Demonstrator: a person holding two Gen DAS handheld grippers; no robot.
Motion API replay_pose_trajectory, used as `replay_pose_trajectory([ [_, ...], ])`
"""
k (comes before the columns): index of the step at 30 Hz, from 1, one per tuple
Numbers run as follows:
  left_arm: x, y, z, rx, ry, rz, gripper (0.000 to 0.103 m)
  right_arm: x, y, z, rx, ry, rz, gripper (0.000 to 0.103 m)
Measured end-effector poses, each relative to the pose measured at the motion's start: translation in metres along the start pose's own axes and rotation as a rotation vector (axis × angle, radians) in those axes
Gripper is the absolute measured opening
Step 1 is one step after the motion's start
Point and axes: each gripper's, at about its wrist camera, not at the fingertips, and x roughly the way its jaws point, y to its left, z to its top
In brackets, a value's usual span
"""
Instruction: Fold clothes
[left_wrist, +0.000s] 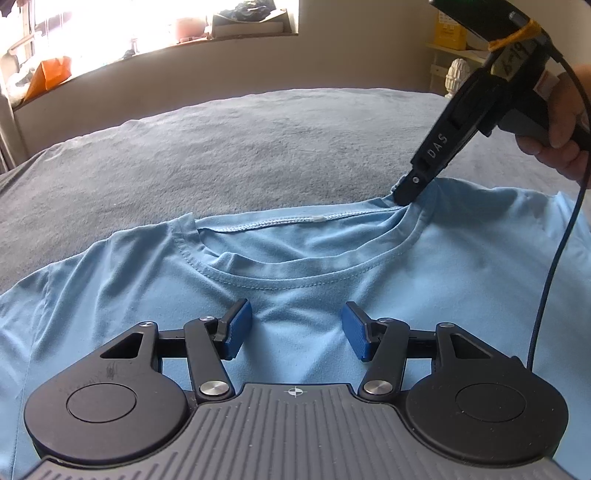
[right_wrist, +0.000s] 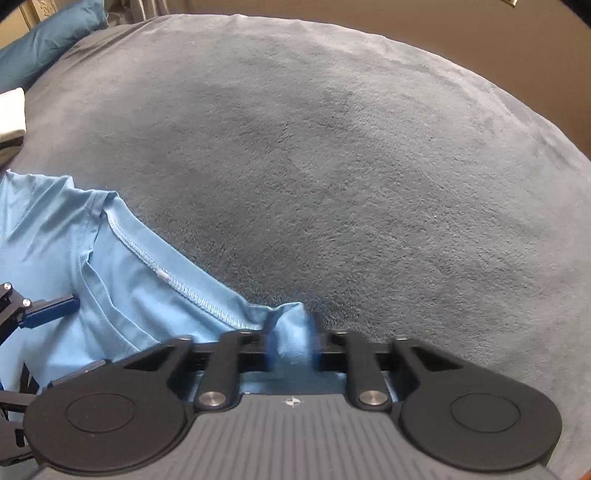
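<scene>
One light-blue cotton T-shirt flat on grey plush bed blanket; left gripper agape above chest, right gripper pinching collar corner; window only in left view

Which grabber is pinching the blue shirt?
The right gripper. It squeezes the shirt beside the collar, while the left gripper hangs open above the shirt's front.
</scene>
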Motion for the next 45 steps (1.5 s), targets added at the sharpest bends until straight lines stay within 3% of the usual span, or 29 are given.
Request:
replay_pose_trajectory([
  [3, 0.000, 0.000, -0.002, 0.004, -0.005, 0.009, 0.055, -0.002, 0.005, -0.003, -0.018, -0.046, -0.039, 0.005],
  [7, -0.001, -0.001, -0.004, 0.011, -0.011, 0.023, 0.055, -0.002, 0.005, -0.009, 0.053, -0.152, -0.137, 0.004],
  [10, -0.003, -0.002, -0.004, 0.014, -0.014, 0.029, 0.055, 0.007, 0.003, -0.015, 0.099, -0.171, -0.153, 0.004],
  [15, -0.006, -0.002, -0.006, 0.010, -0.026, 0.024, 0.055, -0.008, 0.000, -0.014, 0.164, -0.246, -0.227, 0.015],
  [17, -0.007, -0.001, -0.007, 0.001, -0.030, 0.020, 0.055, -0.024, -0.003, -0.011, 0.200, -0.297, -0.192, 0.016],
  [19, -0.009, 0.000, -0.007, -0.005, -0.038, 0.015, 0.055, -0.036, 0.002, -0.007, 0.183, -0.317, -0.064, 0.016],
  [24, -0.013, 0.008, -0.008, -0.028, -0.054, -0.003, 0.055, -0.014, 0.050, 0.007, 0.043, -0.158, 0.228, 0.016],
  [26, -0.014, 0.012, -0.009, -0.033, -0.049, -0.001, 0.055, 0.011, 0.060, 0.009, 0.066, -0.097, 0.221, 0.013],
  [28, -0.016, 0.016, -0.008, -0.040, -0.050, 0.002, 0.055, 0.024, 0.054, 0.012, 0.139, -0.111, 0.187, 0.009],
  [32, -0.020, 0.026, -0.002, -0.066, -0.066, 0.013, 0.055, -0.011, 0.001, 0.011, 0.377, -0.266, 0.042, 0.013],
  [39, -0.015, 0.027, 0.012, -0.104, -0.067, 0.011, 0.055, -0.083, -0.069, -0.054, 0.476, -0.253, 0.123, 0.014],
  [45, 0.007, 0.005, 0.015, -0.124, 0.008, 0.057, 0.056, -0.043, -0.108, -0.098, 0.664, -0.095, 0.211, 0.014],
])
